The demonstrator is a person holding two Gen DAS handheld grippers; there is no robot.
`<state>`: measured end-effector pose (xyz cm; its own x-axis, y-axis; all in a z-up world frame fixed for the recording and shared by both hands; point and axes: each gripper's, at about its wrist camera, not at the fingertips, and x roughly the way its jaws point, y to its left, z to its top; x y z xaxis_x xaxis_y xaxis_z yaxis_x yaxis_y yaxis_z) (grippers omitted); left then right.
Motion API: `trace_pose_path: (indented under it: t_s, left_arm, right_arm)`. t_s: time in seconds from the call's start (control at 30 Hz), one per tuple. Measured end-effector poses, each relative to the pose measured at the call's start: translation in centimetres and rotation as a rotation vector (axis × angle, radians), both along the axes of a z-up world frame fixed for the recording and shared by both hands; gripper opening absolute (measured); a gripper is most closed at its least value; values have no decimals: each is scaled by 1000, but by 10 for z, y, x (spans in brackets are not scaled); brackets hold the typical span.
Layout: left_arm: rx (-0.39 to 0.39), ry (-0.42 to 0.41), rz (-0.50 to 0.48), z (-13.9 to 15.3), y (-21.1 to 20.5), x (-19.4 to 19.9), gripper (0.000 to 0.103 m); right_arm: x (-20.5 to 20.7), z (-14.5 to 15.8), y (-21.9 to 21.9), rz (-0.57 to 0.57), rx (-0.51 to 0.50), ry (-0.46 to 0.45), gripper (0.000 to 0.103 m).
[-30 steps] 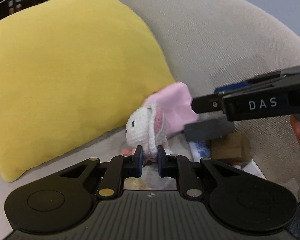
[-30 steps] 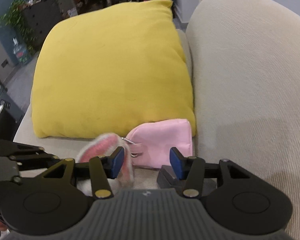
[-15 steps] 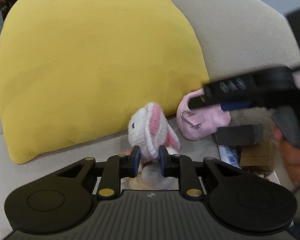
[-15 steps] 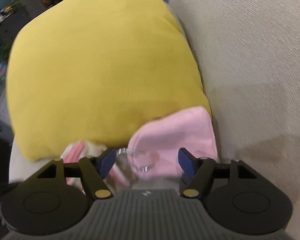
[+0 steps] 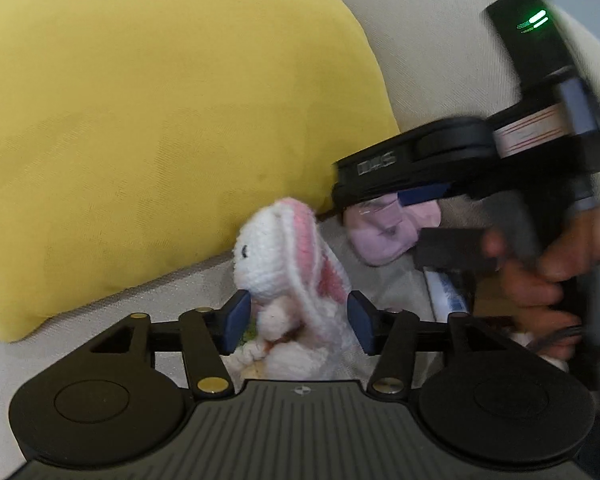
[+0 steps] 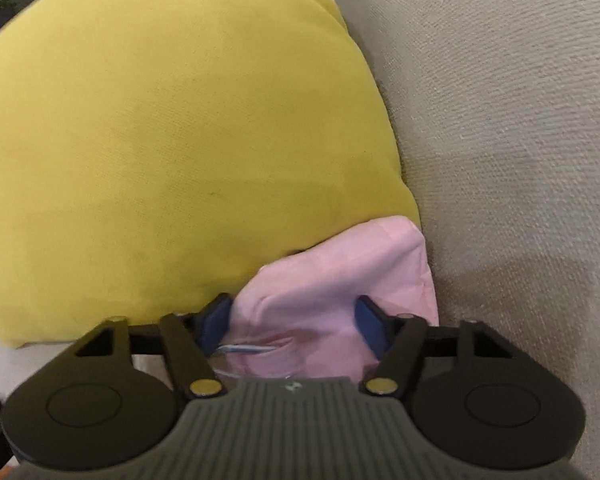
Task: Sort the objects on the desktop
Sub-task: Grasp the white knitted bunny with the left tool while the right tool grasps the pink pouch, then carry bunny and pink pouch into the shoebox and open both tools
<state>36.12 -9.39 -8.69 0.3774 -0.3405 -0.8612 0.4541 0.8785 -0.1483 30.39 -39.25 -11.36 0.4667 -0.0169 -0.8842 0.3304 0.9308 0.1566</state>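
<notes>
Though unclamped, bunny (image 5: 288, 264) between left claw (image 5: 298, 318).

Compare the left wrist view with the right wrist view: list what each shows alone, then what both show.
Left wrist only: the crocheted bunny between the open left gripper, the right gripper's body, the person's hand, a black block and a blurred item below it.
Right wrist only: the right gripper, fingers either side of the pouch; grip unclear.
Both: yellow cushion, pink pouch, beige sofa.

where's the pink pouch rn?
Right wrist view, bottom centre: pink pouch sits between the open right tongs, against the yellow cushion's lower right corner, beside the beige sofa back.
</notes>
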Motion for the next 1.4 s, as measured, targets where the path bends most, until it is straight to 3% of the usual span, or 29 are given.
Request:
trace_pose_path:
  t_s: [0.13, 0.23, 0.33, 0.37, 0.57, 0.73, 1.0, 1.1, 1.2, 1.4]
  left_arm:
    - [42, -13, -13, 2, -8, -1, 62]
    - [39, -16, -2, 4, -7, 2, 53]
    - [27, -32, 20, 9, -7, 1, 35]
    - [27, -39, 24, 13, -7, 1, 18]
    - [-29, -59, 71, 42, 2, -6, 17]
    - [-108, -100, 94, 85, 21, -32, 17]
    - [-157, -205, 174, 159, 89, -109, 17]
    - [-154, -232, 226, 180, 120, -142, 17]
    - [-149, -245, 270, 174, 111, -165, 17]
    - [-153, -227, 367, 164, 166, -211, 17]
  right_arm:
    - [-20, 17, -9, 47, 39, -12, 39]
    - [-39, 26, -18, 76, 75, -15, 35]
    - [-57, 34, -26, 104, 102, -49, 28]
    - [-62, 37, -27, 113, 102, -58, 25]
    - [-99, 63, -13, 183, 83, -130, 24]
    - [-132, 94, 9, 256, 59, -203, 24]
    - [-210, 163, 71, 430, 57, -344, 24]
    - [-221, 177, 105, 519, 72, -389, 24]
    - [-247, 188, 139, 606, 100, -406, 25]
    - [-265, 168, 195, 736, 134, -339, 25]
